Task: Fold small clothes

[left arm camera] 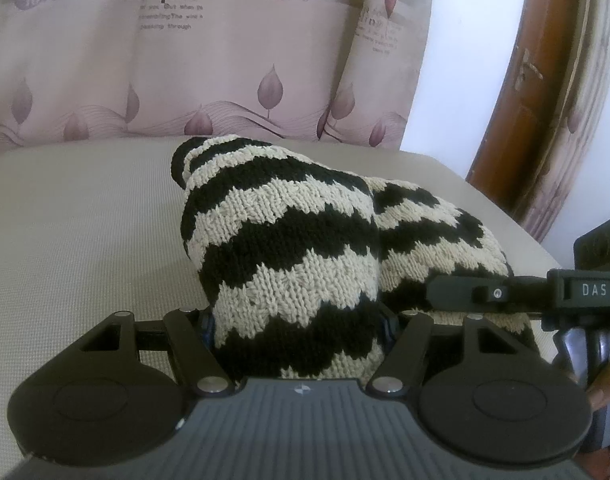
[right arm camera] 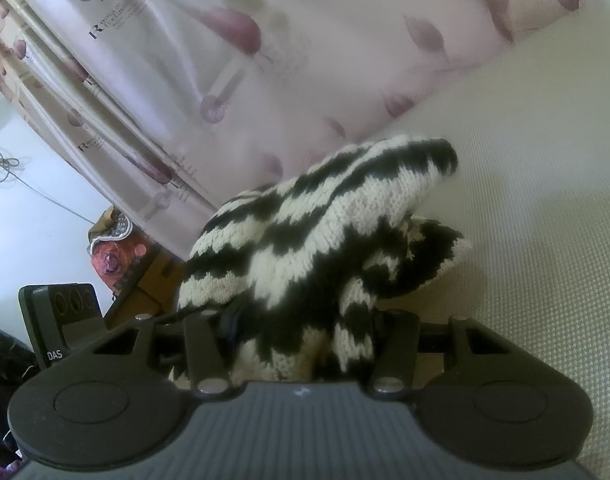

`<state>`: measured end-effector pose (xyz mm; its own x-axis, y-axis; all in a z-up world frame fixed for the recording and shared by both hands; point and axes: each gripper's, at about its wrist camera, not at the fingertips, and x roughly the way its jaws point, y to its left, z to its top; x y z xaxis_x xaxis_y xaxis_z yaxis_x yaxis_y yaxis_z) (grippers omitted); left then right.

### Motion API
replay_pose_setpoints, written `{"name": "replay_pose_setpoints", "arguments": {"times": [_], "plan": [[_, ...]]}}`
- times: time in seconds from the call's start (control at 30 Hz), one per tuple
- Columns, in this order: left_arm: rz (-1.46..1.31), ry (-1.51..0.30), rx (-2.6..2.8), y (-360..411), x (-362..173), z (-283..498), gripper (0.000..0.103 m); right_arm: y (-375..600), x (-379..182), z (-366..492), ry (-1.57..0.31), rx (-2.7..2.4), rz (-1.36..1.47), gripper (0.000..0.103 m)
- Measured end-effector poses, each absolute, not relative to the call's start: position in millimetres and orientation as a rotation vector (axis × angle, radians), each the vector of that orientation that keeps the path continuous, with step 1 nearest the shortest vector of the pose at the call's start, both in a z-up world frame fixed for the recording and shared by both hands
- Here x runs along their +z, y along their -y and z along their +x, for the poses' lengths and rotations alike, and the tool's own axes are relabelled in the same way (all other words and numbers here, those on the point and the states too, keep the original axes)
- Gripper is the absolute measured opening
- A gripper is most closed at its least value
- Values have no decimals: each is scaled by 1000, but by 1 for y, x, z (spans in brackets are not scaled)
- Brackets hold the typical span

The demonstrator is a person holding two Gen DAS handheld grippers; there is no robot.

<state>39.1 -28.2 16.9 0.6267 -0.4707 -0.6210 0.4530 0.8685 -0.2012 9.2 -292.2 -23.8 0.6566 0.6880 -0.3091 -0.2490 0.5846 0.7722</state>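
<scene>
Both hand-held grippers are gripping the same garment here. In the left wrist view, the left hand-held gripper (left arm camera: 299,320) is clamping a thick bunch of the striped knit (left arm camera: 289,240), black and cream zigzag bands filling the centre of the frame and rising in a hump over the pale bed surface (left arm camera: 73,220). At the right edge of that frame, the right hand-held gripper (left arm camera: 457,294) is reaching in sideways, pressed against the same knit. In the right wrist view, the right hand-held gripper (right arm camera: 301,328) is clenching a fold of the striped knit (right arm camera: 313,240), which is bulging up through the middle of the frame, with the other tool's body showing at lower left.

The leaf-print curtain (left arm camera: 185,60) is hanging across the top of the frame, behind the bed.

The garment is bunched, not flat, so the fold looks to be mid-carry. To do this well, both grips should be travelling together and level, keeping the held edge taut between them so the knit is not twisting. Laying the edge squarely over the lower layer, then letting go only once the fabric is resting, should be giving a neat crease. Thick knit tends to spring back, so a gentle lowering seems wiser than a drop.
</scene>
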Motion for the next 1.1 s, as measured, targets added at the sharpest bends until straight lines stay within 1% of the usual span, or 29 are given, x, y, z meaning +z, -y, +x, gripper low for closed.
{"name": "replay_pose_setpoints", "arguments": {"times": [0.6,0.83,1.1], "plan": [[-13,-757,-525,34,1,51,67,294,-40,13,-677,565,759,52],[-9,-757,-508,34,-9,52,70,298,-50,16,-688,558,752,52],[-27,-745,-481,33,-19,50,75,301,-63,17,-714,522,720,52]]}}
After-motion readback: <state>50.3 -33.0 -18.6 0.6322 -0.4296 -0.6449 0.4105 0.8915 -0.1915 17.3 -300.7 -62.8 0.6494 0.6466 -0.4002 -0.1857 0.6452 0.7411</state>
